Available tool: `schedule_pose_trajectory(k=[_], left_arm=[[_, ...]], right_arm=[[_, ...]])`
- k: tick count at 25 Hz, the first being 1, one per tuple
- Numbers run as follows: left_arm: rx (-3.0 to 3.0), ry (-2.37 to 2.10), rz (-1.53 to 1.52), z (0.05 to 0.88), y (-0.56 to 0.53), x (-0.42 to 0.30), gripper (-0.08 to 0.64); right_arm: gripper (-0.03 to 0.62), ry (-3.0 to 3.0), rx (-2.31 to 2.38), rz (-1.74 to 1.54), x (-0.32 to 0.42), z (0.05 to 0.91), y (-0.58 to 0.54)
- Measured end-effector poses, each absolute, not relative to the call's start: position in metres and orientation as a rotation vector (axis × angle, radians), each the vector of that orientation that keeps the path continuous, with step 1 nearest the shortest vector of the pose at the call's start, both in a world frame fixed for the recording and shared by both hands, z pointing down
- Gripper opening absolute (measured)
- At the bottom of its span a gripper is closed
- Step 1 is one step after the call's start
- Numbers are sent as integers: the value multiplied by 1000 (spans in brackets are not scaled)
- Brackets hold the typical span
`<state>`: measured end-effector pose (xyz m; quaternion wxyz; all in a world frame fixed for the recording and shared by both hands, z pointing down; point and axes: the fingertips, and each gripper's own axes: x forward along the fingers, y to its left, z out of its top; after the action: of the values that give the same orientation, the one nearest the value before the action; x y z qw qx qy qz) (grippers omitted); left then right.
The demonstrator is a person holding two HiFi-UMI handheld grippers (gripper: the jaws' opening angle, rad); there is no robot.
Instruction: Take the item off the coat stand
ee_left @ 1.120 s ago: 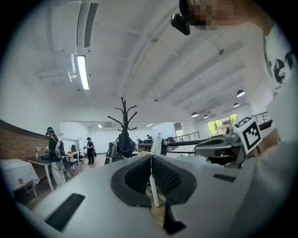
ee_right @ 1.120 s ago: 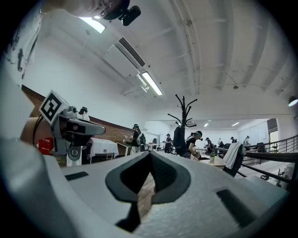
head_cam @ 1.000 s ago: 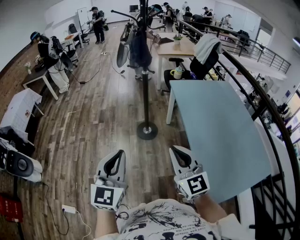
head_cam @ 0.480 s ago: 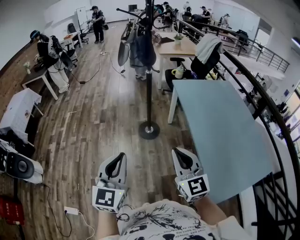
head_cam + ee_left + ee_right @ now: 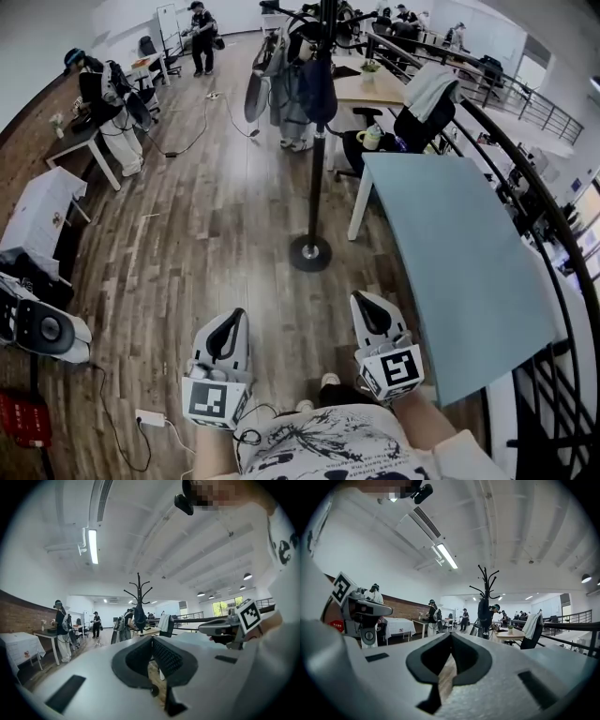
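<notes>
Dark item (image 5: 319, 92) is hanging from the upper hooks of the coat stand (image 5: 315, 187), long axis vertical, lower end pointing down at the floor, lying against the pole. The stand is sitting just beside the blue table (image 5: 450, 272). I'm holding left gripper (image 5: 234, 319) and right gripper (image 5: 362, 300) well apart from it, both aiming toward the stand, jaws closed together, gripping nothing.
</notes>
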<state>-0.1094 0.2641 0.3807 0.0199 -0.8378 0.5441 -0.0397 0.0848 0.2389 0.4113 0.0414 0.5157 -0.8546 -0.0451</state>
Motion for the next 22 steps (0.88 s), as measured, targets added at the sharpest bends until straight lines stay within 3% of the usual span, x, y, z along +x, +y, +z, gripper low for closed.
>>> schedule_pose_trajectory(k=[10, 22], left_arm=[[-2564, 1776, -135, 398, 175, -138, 5], [-2509, 1725, -114, 376, -38, -114, 5]], right_arm=[[-6, -2669, 1492, -117, 53, 432, 132], [-6, -2727, 1449, -164, 59, 418, -91]])
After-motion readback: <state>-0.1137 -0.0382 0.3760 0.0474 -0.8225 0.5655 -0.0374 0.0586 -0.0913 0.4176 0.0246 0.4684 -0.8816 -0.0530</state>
